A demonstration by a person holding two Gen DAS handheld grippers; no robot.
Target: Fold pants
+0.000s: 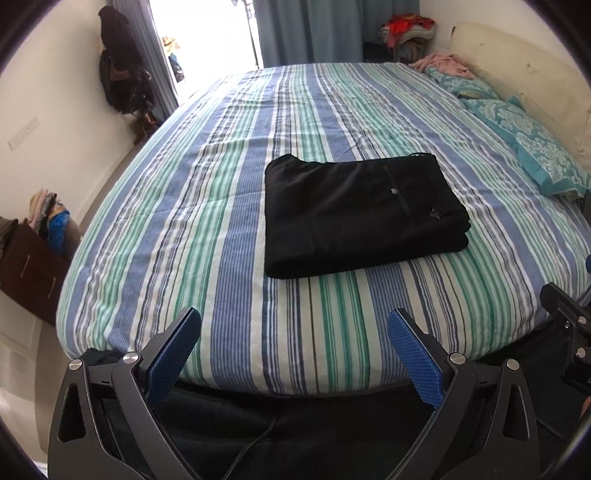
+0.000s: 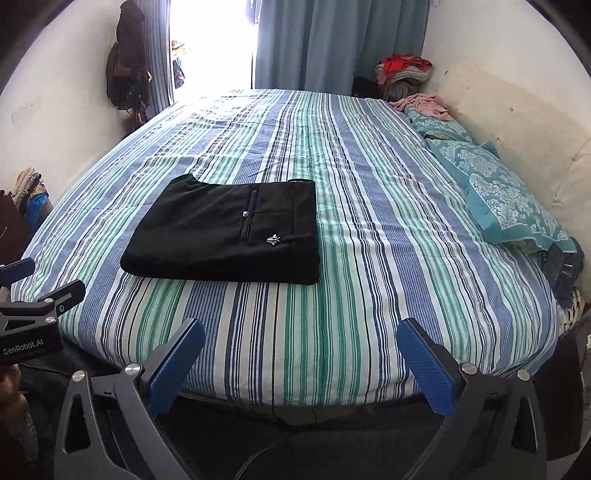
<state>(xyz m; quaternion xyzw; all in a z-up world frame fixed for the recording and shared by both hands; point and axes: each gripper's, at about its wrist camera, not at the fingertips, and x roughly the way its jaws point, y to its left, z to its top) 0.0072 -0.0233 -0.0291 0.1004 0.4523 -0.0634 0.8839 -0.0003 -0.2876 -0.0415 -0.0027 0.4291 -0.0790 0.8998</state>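
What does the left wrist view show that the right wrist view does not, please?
Only the left wrist view shows the brown drawers at left. Only the right wrist view shows the dark clutter past the pillow and the other tool's GenRobot.AI label. Both show the folded pants lying on the striped bed, the teal pillow, the curtain, and both grippers, left and right, open and apart from the pants.

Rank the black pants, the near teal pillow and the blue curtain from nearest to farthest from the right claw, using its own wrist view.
1. Black pants: folded on the bed, ahead-left of the right claw.
2. Teal pillow: right side, by the headboard.
3. Blue curtain: far wall, beyond the bed.
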